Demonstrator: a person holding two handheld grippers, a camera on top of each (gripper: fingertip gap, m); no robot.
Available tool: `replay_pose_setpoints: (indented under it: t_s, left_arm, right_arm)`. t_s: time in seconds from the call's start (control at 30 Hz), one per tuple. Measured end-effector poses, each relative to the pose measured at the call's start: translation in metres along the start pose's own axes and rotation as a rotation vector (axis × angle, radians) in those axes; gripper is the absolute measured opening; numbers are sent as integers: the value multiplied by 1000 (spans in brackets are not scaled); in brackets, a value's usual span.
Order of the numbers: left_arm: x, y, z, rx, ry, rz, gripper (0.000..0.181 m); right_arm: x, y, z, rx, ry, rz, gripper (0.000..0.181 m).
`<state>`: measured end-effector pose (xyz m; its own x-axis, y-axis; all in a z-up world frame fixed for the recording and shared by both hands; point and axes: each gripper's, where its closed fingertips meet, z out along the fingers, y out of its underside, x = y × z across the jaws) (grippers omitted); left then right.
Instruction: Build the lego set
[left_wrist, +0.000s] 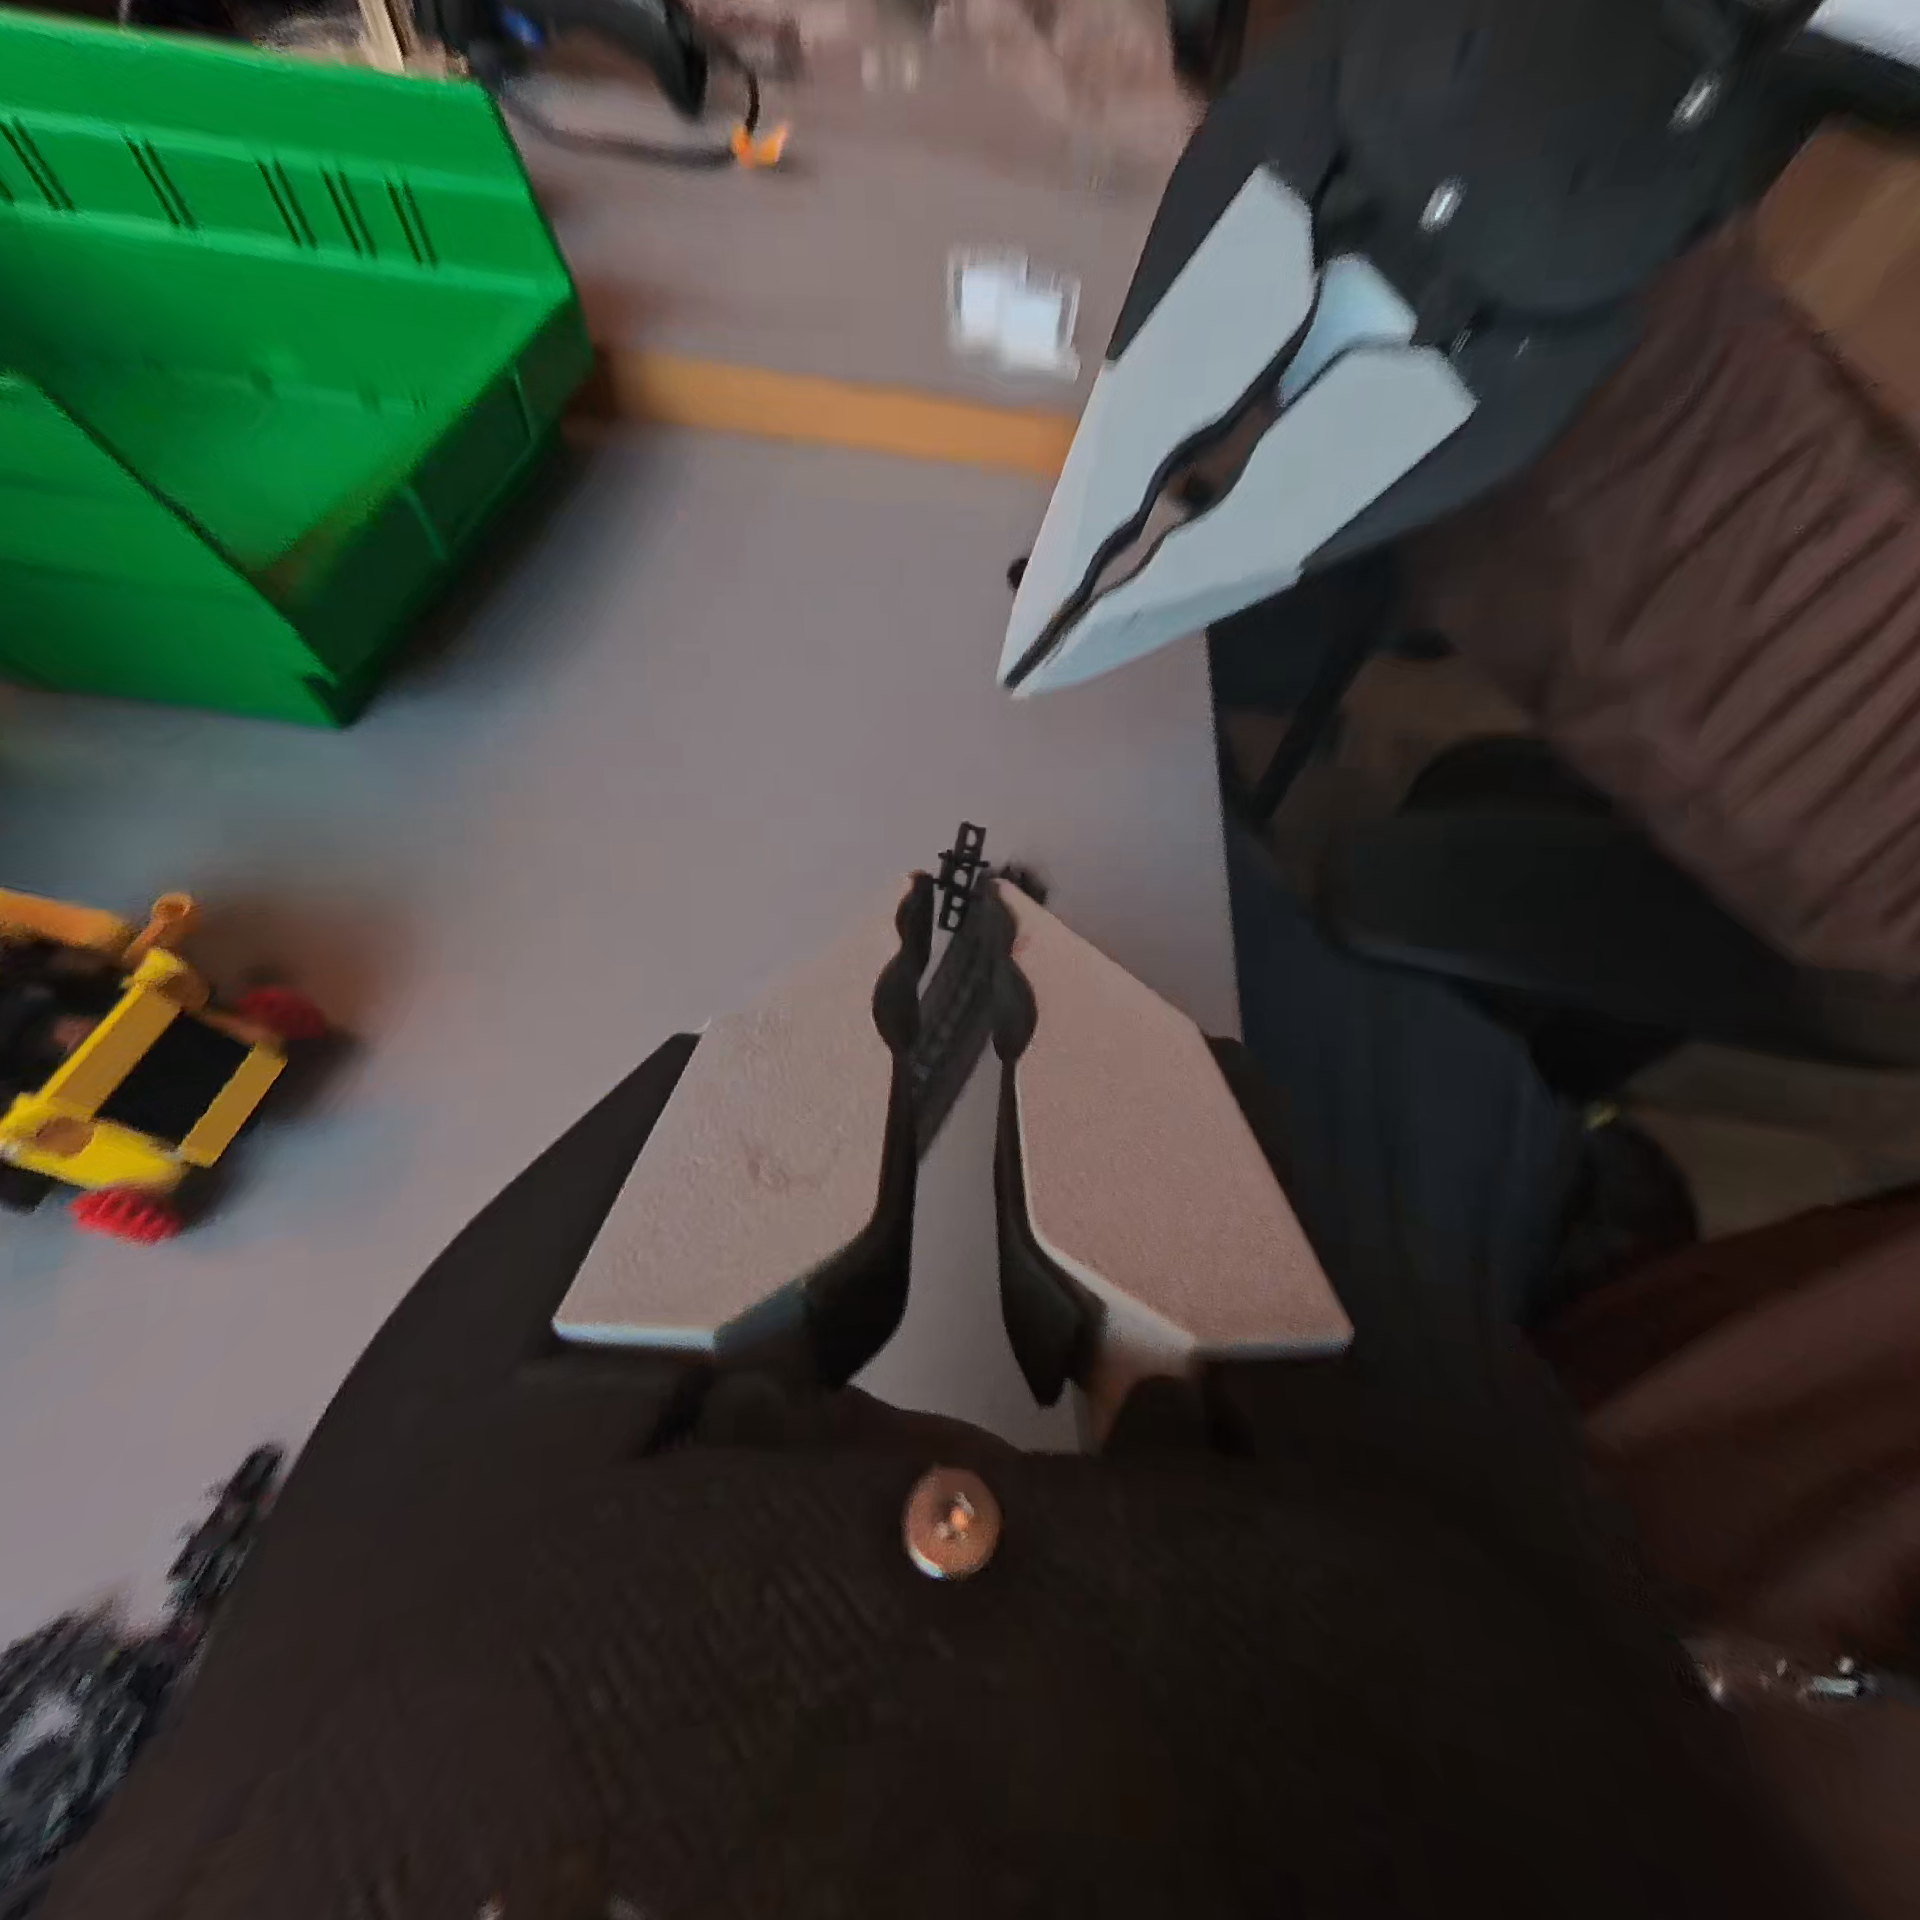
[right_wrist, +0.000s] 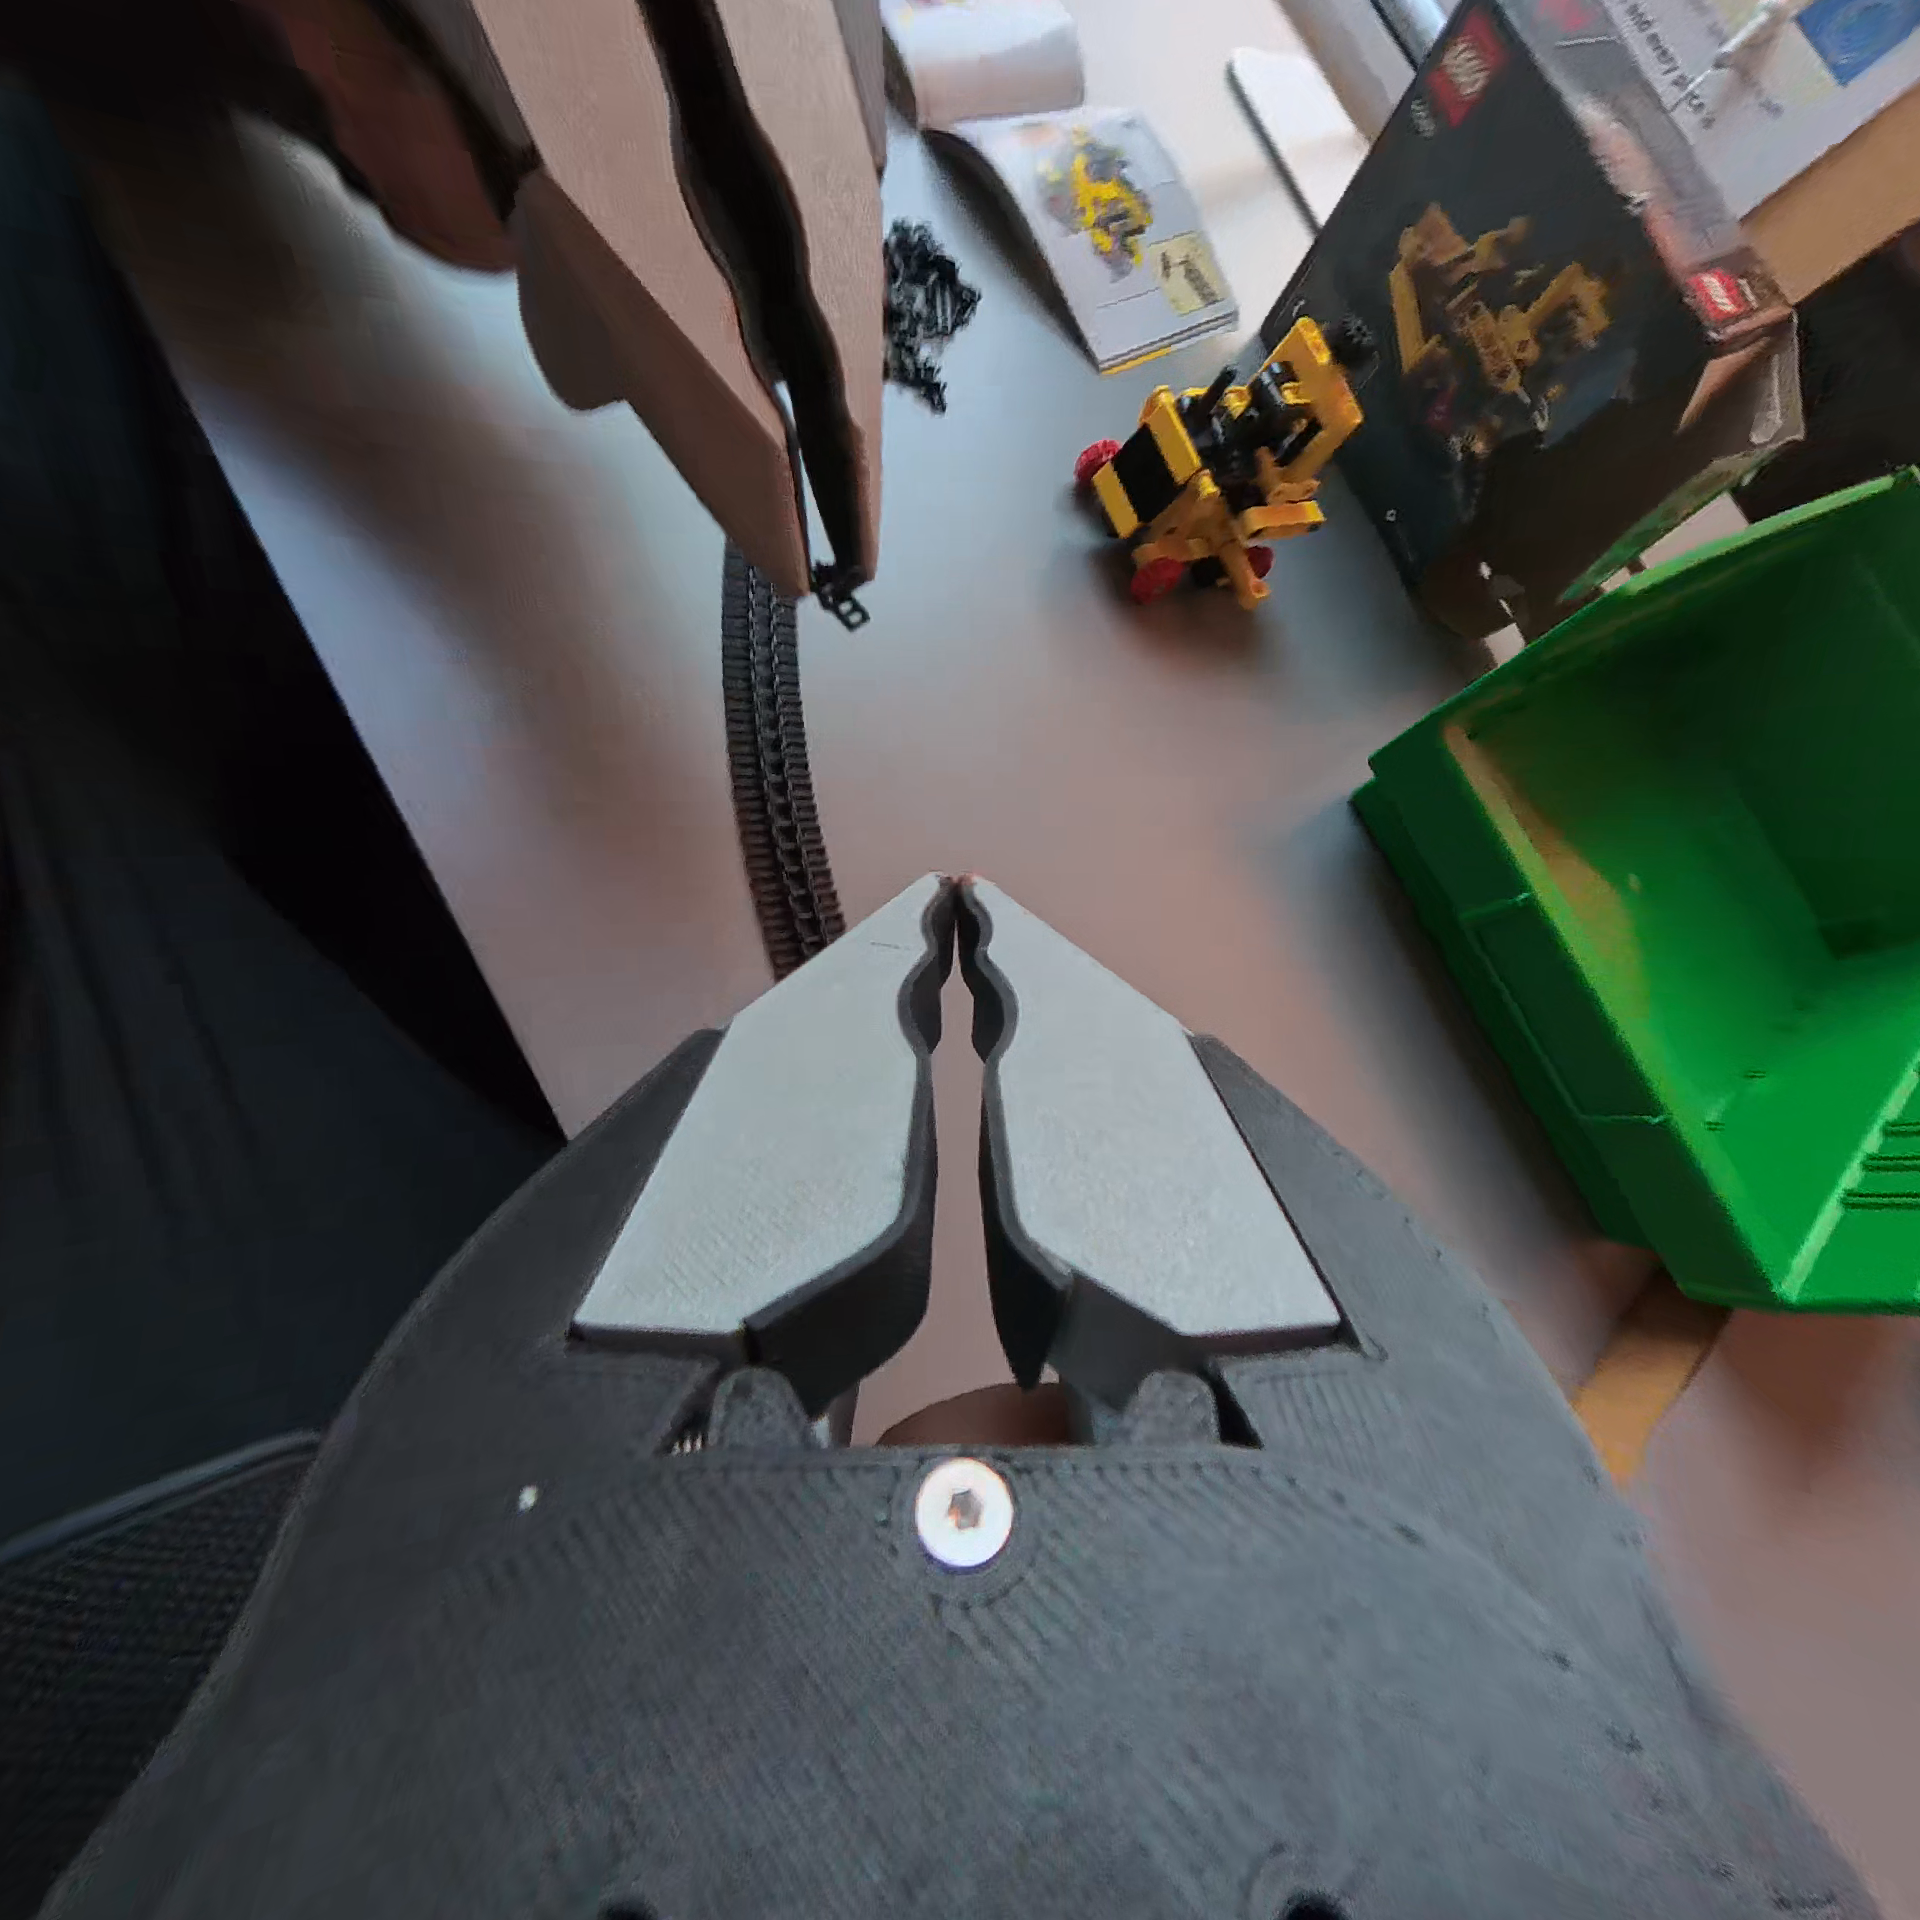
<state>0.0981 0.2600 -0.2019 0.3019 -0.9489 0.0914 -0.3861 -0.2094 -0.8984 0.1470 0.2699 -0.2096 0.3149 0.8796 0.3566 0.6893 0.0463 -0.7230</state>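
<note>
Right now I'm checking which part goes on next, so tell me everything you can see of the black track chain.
The black track chain is a long band of small plastic links, doubled into two parallel strands. The left gripper is shut on its upper end, where one link pokes out past the fingers. The rest hangs down toward the grey table, passing behind the empty, shut right gripper. Its lower end is hidden.

The left gripper (left_wrist: 961, 894) pinched a black ribbed lego track strip (left_wrist: 951, 997) between its tips above the grey table (left_wrist: 623, 779). The right gripper (left_wrist: 1023, 665) hovered beyond, tips together. A yellow lego vehicle (left_wrist: 125, 1070) and green plastic bin (left_wrist: 239, 416) stood leftward.
</note>
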Motion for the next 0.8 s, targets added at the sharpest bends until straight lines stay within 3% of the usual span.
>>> replay_pose_setpoints:
  t_s: [0.13,0.27,0.8]
  left_arm:
    - [7,-24,12,99,56,1,5]
    - [10,-22,25,94,81,4,6]
    - [14,-20,31,101,89,15,5]
  right_arm:
    - [3,-7,-2,65,-46,123,0]
    - [-2,-20,-6,147,-111,178,0]
    - [-8,-26,-8,187,-159,192,0]
